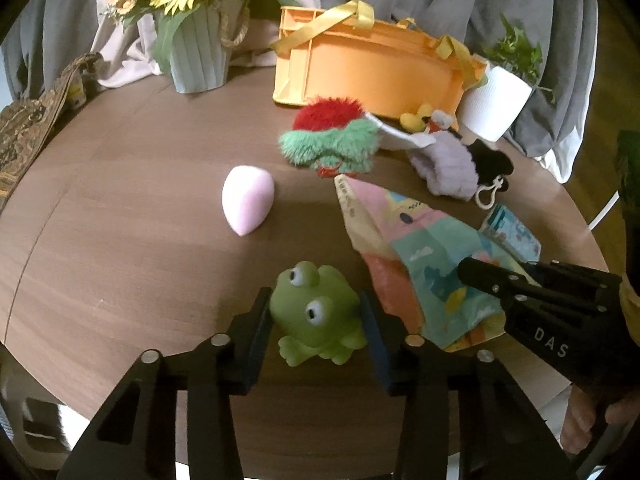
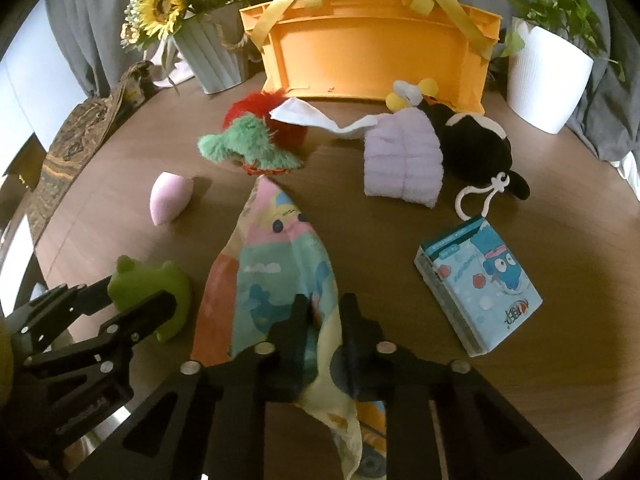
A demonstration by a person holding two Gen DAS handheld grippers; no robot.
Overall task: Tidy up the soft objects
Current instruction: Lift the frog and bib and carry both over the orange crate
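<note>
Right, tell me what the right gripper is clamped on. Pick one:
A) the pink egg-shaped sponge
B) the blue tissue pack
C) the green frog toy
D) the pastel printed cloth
D: in the right wrist view the right gripper has its jaws pinched together on a fold of the pastel printed cloth, while the green frog toy sits between the left gripper's fingers.

**Gripper hardware, both hands**

Left gripper (image 1: 316,320): matte black frame, triangular cut-outs, round silver pins, blue pads (image 1: 378,344). Right gripper (image 2: 322,316): same black build, silver screws, white "DAS" lettering on its side. Yellow sleeve (image 1: 630,304) edge at the right hand (image 1: 592,420)
</note>
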